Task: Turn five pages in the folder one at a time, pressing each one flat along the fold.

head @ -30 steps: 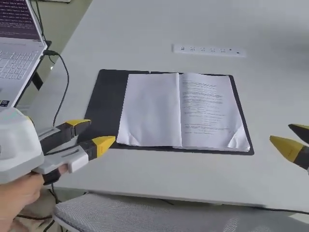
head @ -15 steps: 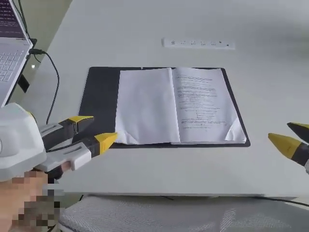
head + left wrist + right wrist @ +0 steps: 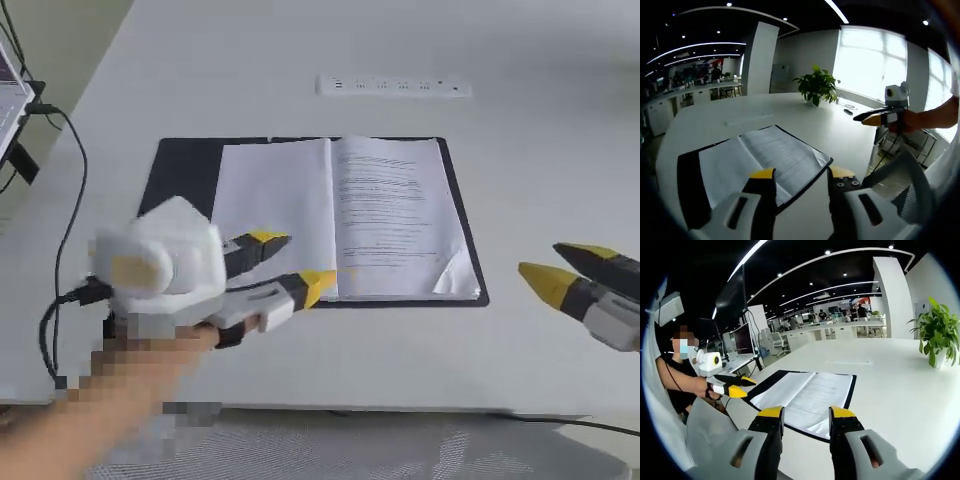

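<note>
The left gripper (image 3: 295,260) has come in from the folder's near left corner to the near edge of its left page, close to the fold, jaws spread and empty. The right gripper (image 3: 548,260) hovers right of the folder (image 3: 180,170), likewise spread and empty. The folder lies open, set back from the table's (image 3: 400,350) near edge. No page is lifted; next, probably, the right gripper must pinch the right page (image 3: 390,210) at its curled near corner.

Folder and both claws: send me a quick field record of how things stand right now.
folder: open flat on the table, dark cover showing left of the pages
left page: blank
right page: printed, near corner curled up
left claw: open, empty, at the folder's near edge
right claw: open, empty, over bare table right of the folder
</note>
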Demonstrator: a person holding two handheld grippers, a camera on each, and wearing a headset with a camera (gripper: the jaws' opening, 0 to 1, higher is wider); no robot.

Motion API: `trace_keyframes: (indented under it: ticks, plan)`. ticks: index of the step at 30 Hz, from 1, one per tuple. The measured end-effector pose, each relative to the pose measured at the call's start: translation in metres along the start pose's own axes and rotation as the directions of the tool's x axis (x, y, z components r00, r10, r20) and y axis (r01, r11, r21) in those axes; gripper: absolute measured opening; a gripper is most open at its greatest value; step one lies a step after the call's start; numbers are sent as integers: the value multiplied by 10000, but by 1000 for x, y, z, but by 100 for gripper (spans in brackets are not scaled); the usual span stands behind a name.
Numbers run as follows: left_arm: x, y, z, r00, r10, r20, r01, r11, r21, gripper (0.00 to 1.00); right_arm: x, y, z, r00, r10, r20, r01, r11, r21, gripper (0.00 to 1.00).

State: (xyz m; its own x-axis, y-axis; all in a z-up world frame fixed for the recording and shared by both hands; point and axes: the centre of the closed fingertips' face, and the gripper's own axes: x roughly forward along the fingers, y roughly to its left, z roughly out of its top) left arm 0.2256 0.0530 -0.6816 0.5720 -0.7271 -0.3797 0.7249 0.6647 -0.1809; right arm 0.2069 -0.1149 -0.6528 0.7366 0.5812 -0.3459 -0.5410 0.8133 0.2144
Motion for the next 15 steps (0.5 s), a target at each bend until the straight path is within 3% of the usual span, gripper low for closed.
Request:
trace_keyframes:
  ticks: [4, 6, 10, 15]
  plan:
    - [48, -14, -1, 9993, -303, -199, 307, 9993, 200, 40, 5, -11, -3, 10000, -5, 40, 4, 9998, 180, 33]
    - [62, -21, -3, 9985, -473, -266, 477, 9988, 138, 40, 6, -12, -3, 10000, 78, 60, -80, 9996, 280, 32]
    - [73, -27, -12, 9974, -484, -534, 493, 9987, 156, 40, 7, -15, -6, 9999, 71, 81, -74, 9993, 373, 33]
    - [84, -19, -25, 9959, 53, -908, -21, 9994, 348, 39, 8, -26, -15, 10000, -79, -17, 80, 9993, 358, 34]
